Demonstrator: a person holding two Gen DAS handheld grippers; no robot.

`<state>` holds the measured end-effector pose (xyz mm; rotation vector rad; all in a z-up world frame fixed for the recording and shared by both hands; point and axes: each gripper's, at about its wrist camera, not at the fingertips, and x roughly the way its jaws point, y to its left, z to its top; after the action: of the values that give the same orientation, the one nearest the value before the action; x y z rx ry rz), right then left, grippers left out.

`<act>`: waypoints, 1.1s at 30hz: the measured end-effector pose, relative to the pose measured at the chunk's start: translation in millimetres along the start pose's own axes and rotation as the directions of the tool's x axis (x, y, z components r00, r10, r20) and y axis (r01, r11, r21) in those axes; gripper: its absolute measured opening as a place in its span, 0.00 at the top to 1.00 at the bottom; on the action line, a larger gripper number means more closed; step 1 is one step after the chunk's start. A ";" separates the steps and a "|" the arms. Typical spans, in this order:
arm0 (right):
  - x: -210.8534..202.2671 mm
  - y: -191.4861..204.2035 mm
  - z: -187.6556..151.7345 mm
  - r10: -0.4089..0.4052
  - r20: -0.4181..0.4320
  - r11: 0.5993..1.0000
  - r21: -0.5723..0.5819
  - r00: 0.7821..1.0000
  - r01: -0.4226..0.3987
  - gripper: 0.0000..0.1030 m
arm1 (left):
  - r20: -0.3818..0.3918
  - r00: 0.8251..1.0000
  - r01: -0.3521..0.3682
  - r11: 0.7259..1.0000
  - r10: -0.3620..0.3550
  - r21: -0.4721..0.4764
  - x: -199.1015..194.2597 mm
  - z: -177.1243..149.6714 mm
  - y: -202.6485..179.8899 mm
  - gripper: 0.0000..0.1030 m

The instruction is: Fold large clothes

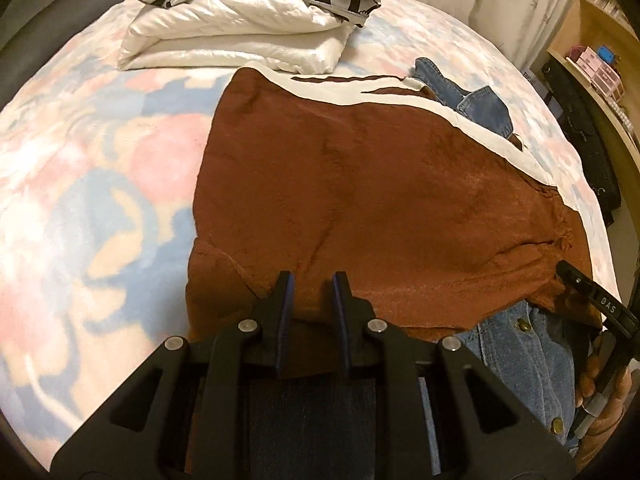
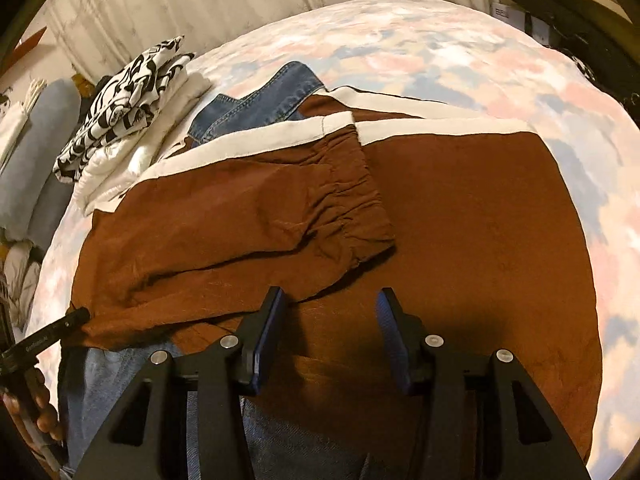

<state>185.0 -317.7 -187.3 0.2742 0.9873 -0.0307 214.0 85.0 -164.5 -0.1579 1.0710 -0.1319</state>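
1. Left wrist view: the left gripper point(image 1: 313, 280) hangs over the near edge of the rust-brown fleece garment with cream-white trim point(image 1: 360, 184), which lies spread flat on the bed with the pastel pink, blue and cream cover point(image 1: 92, 152). Its blue-padded fingers point(image 1: 289, 300) stand a little apart with only air between them, grasping nothing. A blue denim garment with brass buttons point(image 1: 528, 344) pokes out from under the brown one, both near and far. A folded white quilt with a black-and-white printed cover on top point(image 1: 248, 36) sits at the far end of the bed. At the right edge, a hand point(image 1: 604, 392) holds the other tool.

2. Right wrist view: the right gripper point(image 2: 330, 300) hovers above the brown garment with its fingers point(image 2: 390, 332) released, wide apart and empty. A brown sleeve with a gathered cuff point(image 2: 256, 224) lies folded across the garment's body.
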 end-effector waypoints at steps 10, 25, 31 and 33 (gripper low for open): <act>-14.9 1.7 -8.7 0.041 0.028 0.998 0.048 0.999 -0.043 0.53 | 0.026 1.000 -0.006 1.000 0.006 -0.004 -24.1 -4.5 -4.8 0.77; -124.0 27.1 -51.5 0.125 0.133 0.992 0.012 0.983 -0.128 0.53 | 0.101 0.994 0.036 0.998 -0.041 0.052 -111.4 -52.9 -16.6 0.67; -172.1 33.1 -78.4 0.123 0.153 0.992 -0.045 0.981 -0.117 0.45 | 0.142 0.989 0.028 0.998 -0.037 0.064 -145.8 -80.7 -9.4 0.55; -188.1 34.4 -89.8 0.123 0.160 0.992 -0.058 0.979 -0.115 0.40 | 0.151 0.988 0.026 0.997 -0.036 0.068 -153.8 -90.5 -3.5 0.53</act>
<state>12.5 -281.2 -71.0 0.2814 0.8058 0.0787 61.4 104.1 -73.8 -0.1229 0.9112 -0.1801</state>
